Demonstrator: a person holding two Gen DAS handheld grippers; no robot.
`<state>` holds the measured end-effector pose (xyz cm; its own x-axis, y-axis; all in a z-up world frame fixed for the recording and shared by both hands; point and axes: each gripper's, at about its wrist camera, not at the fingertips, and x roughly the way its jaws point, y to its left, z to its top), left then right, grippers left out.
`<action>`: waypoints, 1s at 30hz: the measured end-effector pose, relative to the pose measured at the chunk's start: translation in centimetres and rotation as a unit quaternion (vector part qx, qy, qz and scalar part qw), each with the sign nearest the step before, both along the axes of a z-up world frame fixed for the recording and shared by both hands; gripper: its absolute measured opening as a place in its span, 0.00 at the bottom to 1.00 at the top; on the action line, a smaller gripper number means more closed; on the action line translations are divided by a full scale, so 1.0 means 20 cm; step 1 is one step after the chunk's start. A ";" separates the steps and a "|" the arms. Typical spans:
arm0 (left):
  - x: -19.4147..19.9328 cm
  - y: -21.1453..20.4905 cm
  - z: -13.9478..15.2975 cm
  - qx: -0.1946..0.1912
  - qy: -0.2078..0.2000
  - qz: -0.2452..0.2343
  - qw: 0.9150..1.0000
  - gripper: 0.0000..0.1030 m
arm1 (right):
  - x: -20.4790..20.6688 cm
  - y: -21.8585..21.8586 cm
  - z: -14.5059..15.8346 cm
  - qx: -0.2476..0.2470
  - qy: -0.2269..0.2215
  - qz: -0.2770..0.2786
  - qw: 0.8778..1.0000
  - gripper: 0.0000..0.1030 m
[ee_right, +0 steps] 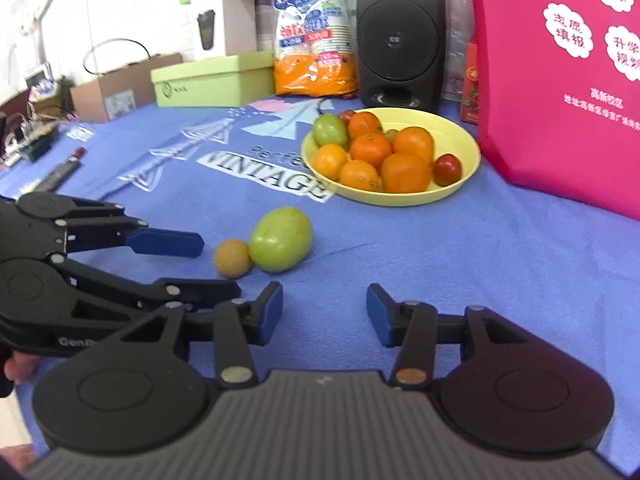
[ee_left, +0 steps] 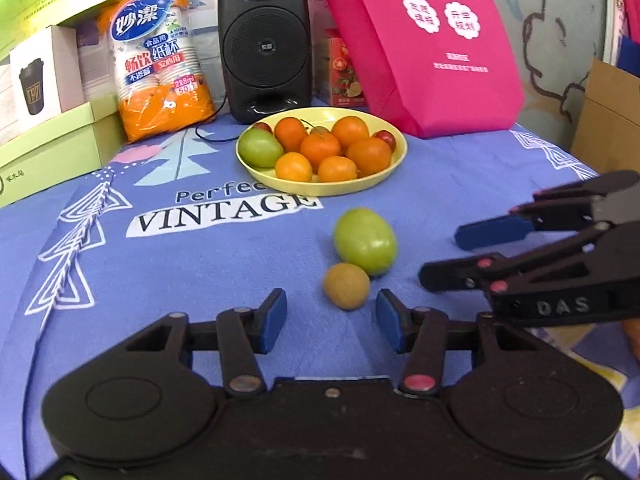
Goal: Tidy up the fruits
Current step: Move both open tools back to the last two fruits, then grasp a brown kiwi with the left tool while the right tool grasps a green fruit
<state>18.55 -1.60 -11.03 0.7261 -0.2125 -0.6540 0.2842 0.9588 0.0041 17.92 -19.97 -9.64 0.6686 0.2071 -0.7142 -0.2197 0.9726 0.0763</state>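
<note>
The yellow plate (ee_left: 320, 189) (ee_right: 460, 184) and green fruit (ee_left: 365, 241) (ee_right: 280, 239) are viewed closely, forward along both grippers' fingers.

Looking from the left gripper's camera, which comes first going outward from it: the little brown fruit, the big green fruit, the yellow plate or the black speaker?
1. Small brown fruit, just ahead of the left gripper.
2. Large green fruit, behind it.
3. Yellow plate, mid-table.
4. Black speaker, at the back.

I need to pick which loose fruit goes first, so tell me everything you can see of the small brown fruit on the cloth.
The small brown fruit is round, tan-brown and dull-skinned, with no stem showing. It lies on the blue cloth, short of the yellow plate. It sits against the large green fruit, apparently touching. No jaws hold it; the open left gripper is just short of it.
</note>
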 end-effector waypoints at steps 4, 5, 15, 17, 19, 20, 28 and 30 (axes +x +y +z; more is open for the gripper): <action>0.06 0.00 -0.01 -0.002 0.004 0.008 1.000 0.46 | 0.01 -0.01 0.00 0.008 -0.001 0.002 1.000 0.48; 0.07 0.00 -0.01 0.002 0.002 0.011 1.000 0.42 | 0.01 -0.01 0.00 0.007 -0.002 0.001 1.000 0.48; 0.09 0.10 -0.01 -0.001 0.001 0.039 0.999 0.26 | 0.10 0.08 -0.03 0.002 0.003 0.021 1.000 0.52; 0.09 0.12 -0.01 0.002 0.001 0.042 0.999 0.26 | 0.12 0.11 -0.04 -0.006 0.003 0.025 1.000 0.56; 0.10 0.15 -0.02 -0.002 0.003 0.048 0.999 0.26 | 0.14 0.14 -0.05 -0.015 0.005 0.028 0.999 0.60; 0.10 0.16 -0.02 -0.005 0.004 0.050 0.999 0.26 | 0.16 0.15 -0.05 -0.018 0.004 0.030 0.999 0.60; 0.09 0.24 -0.04 -0.025 0.001 0.070 0.997 0.26 | 0.25 0.20 -0.07 -0.023 0.002 0.035 0.999 0.55; 0.09 0.24 -0.04 -0.025 -0.001 0.070 0.997 0.26 | 0.26 0.21 -0.07 -0.018 0.001 0.041 0.999 0.45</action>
<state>20.34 3.19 -11.83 0.7520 -0.1413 -0.6438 0.1474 0.9881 -0.0447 23.03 -15.78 -11.08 0.6497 0.2349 -0.7230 -0.2984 0.9535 0.0417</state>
